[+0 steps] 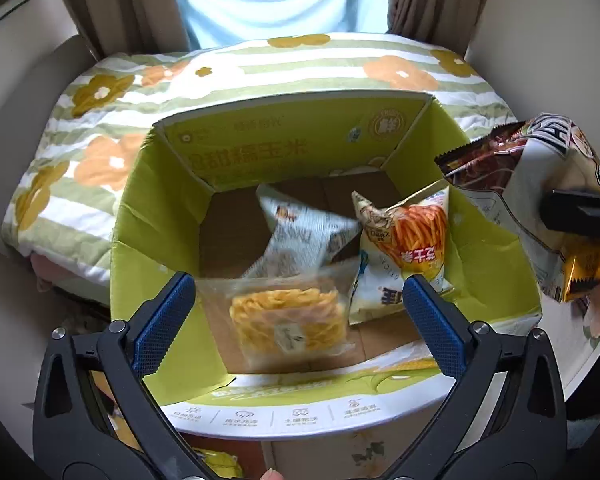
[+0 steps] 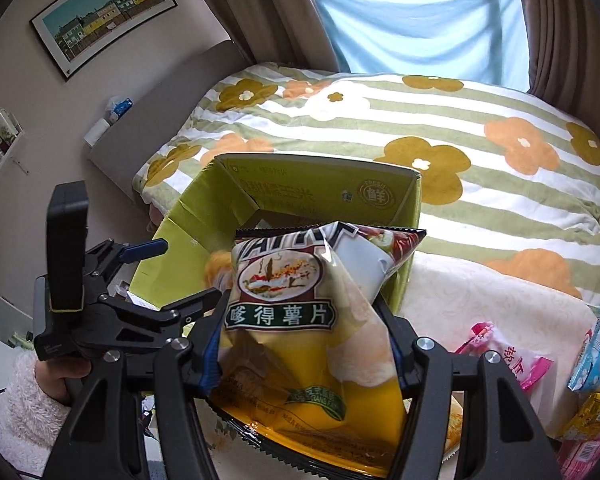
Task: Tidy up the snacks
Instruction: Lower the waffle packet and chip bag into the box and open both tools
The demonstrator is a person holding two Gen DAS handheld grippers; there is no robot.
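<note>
Left wrist view: your left tongs [image 1: 300, 312] are standing wide, dropping the clear packet [image 1: 288, 320] into the box [image 1: 148, 216]; your right tongs [image 2: 304, 364] are clamping the chip bag [image 2: 300, 320], queued above it.

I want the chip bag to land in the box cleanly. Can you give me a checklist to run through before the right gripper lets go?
1. Right gripper holds the chip bag: ok, pads pinch its sides.
2. Left gripper free: ok, jaws wide, just opened; the clear bag of yellow snacks sits blurred between them, unpinched.
3. Box open: ok, flaps up.
4. Room in the box: ok, bare floor beside the white bag and the fries bag.
5. Chip bag over the opening: cannot tell; from the left wrist view it hangs by the right wall.
6. Left gripper clear of the drop path: cannot tell.
</note>
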